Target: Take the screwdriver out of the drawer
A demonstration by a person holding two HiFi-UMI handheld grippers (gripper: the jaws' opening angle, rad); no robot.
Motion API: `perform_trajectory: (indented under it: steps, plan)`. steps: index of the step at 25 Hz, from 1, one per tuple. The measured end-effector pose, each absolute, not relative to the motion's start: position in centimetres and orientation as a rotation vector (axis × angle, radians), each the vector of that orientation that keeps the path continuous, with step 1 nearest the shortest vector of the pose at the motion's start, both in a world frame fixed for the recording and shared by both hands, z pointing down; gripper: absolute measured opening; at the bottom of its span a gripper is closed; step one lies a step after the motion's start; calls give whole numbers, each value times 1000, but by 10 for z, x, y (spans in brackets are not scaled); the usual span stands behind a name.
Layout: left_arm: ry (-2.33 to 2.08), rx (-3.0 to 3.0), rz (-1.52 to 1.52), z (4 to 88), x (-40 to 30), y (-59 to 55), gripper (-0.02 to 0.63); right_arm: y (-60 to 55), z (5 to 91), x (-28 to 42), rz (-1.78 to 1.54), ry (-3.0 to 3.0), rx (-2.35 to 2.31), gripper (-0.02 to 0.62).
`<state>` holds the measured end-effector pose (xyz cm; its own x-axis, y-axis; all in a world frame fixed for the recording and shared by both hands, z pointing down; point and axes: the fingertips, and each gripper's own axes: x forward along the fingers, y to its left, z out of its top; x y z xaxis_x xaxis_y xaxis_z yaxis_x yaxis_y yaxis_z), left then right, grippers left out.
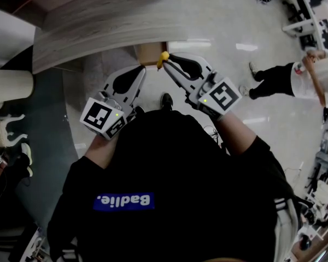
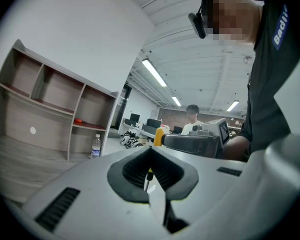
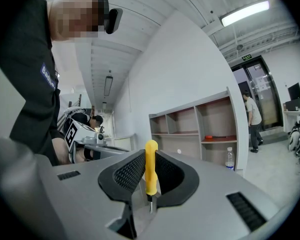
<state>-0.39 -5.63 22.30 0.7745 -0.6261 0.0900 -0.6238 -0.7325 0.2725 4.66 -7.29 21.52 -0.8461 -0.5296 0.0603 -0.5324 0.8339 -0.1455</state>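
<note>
The screwdriver (image 3: 151, 168) has a yellow handle and a thin dark blade. It stands upright between the pads of my right gripper (image 3: 150, 155), which is shut on the handle with the blade pointing down. In the head view the yellow handle (image 1: 163, 60) sticks out at the tip of the right gripper (image 1: 168, 59), held level in front of the person's body. My left gripper (image 1: 140, 70) is beside it on the left, apart from the screwdriver. Its jaws (image 2: 151, 153) are shut with nothing held. From the left gripper view the handle (image 2: 159, 135) shows just beyond.
A curved wooden counter (image 1: 98, 31) runs ahead, with a brown box-like thing (image 1: 150, 52) on the floor below the grippers. A wooden shelf unit (image 2: 45, 109) holds a red object (image 2: 78, 120), with a water bottle (image 2: 95, 146) beside it. Another person (image 1: 295, 78) stands at the right.
</note>
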Motion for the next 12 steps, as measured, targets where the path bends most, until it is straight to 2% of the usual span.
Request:
perform_trajectory:
  steps: [12]
  plan:
    - [-968,2687,-1,222,-1,-51,2,-71,211,45,229,-3000,839,83]
